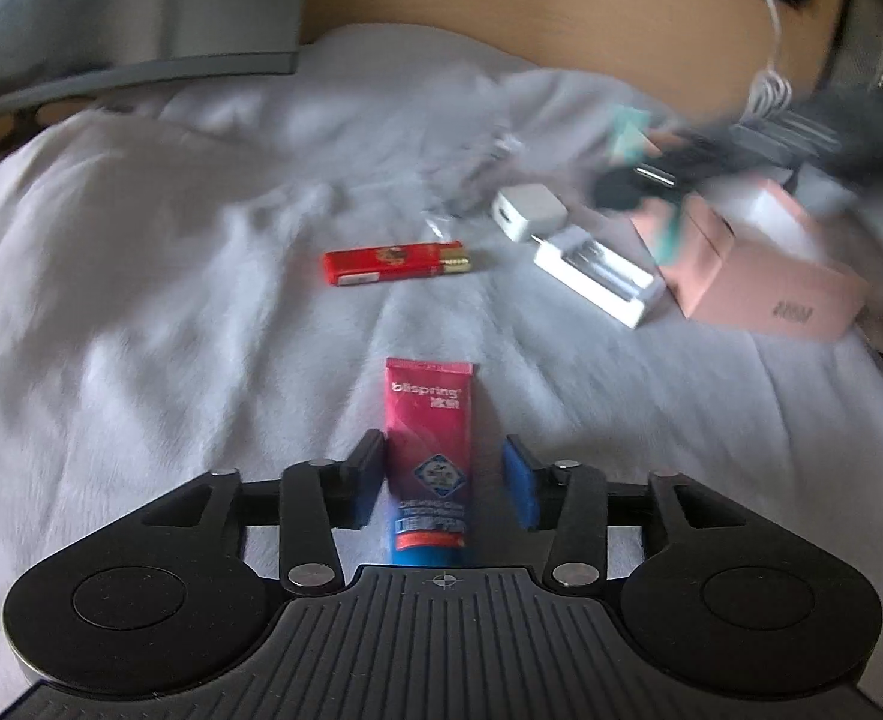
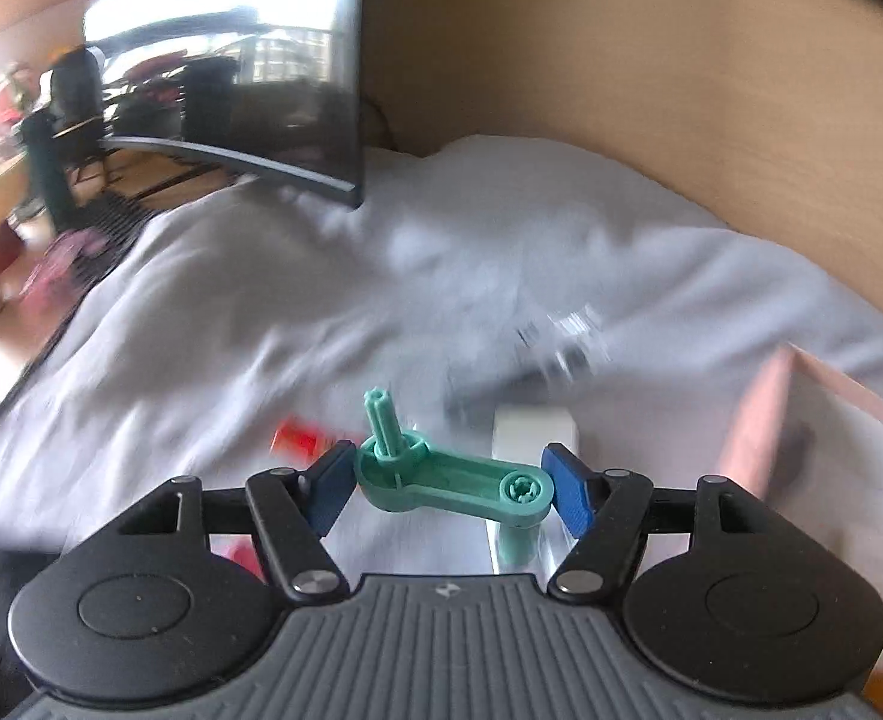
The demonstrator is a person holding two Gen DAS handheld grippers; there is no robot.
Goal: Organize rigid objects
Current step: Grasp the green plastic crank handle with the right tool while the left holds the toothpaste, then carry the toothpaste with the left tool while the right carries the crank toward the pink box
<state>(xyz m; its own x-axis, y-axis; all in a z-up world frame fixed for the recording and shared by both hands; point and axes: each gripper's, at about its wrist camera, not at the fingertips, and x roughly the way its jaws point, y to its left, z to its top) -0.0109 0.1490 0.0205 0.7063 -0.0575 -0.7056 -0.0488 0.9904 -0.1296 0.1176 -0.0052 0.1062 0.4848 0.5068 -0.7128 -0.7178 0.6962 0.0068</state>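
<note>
Standing apart around pink tube [image 1: 426, 456], left gripper [image 1: 441, 489] fingers, right one clear of it. Clamping teal crank [image 2: 450, 480] end to end, right gripper [image 2: 450, 489] fingers.

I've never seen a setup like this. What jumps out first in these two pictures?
Nearest the left camera, a pink-and-blue tube lies on the pale cloth between the left gripper, whose right pad stands clear. In the right view, a teal plastic crank spans the right gripper. A red lighter lies farther back.
</note>
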